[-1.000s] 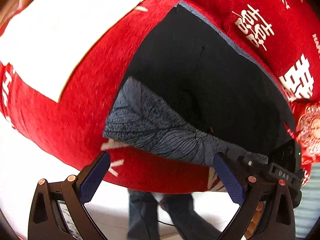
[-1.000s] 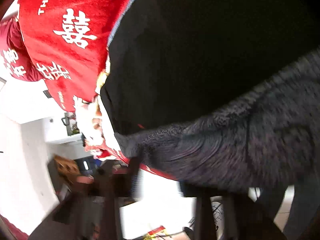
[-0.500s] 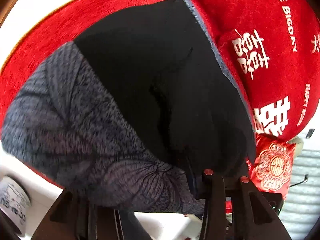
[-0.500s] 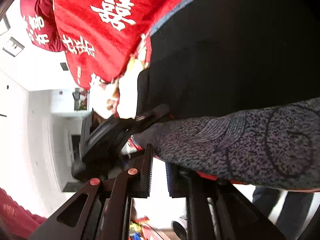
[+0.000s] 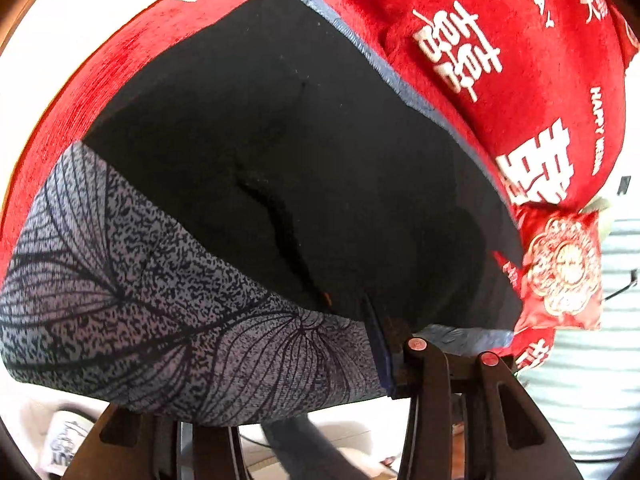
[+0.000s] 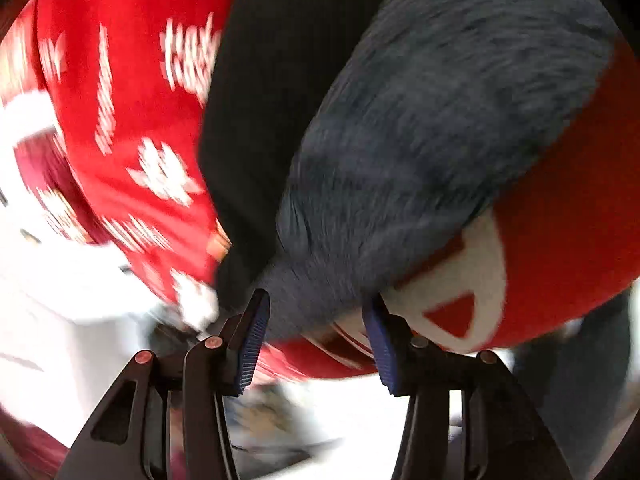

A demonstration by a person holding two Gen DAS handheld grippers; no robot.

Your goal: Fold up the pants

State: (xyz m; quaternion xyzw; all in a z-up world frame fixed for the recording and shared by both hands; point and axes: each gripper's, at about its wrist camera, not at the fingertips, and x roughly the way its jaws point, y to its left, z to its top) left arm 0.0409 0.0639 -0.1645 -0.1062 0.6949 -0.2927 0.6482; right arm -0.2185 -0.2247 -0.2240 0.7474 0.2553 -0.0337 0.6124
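The left gripper (image 5: 280,404) is clamped on the grey patterned waistband (image 5: 160,308) of the pants (image 5: 280,152), the cloth bunched over its near finger and pressed against the blue pad of the other. The right gripper (image 6: 316,336) has just been opening; its blue pads (image 6: 252,344) stand apart with the blurred grey waistband edge lying between them, not pinched. The pants lie spread, black side up, on a red blanket (image 5: 540,80) printed with white characters. A small red pouch (image 5: 560,272) sits beside them.
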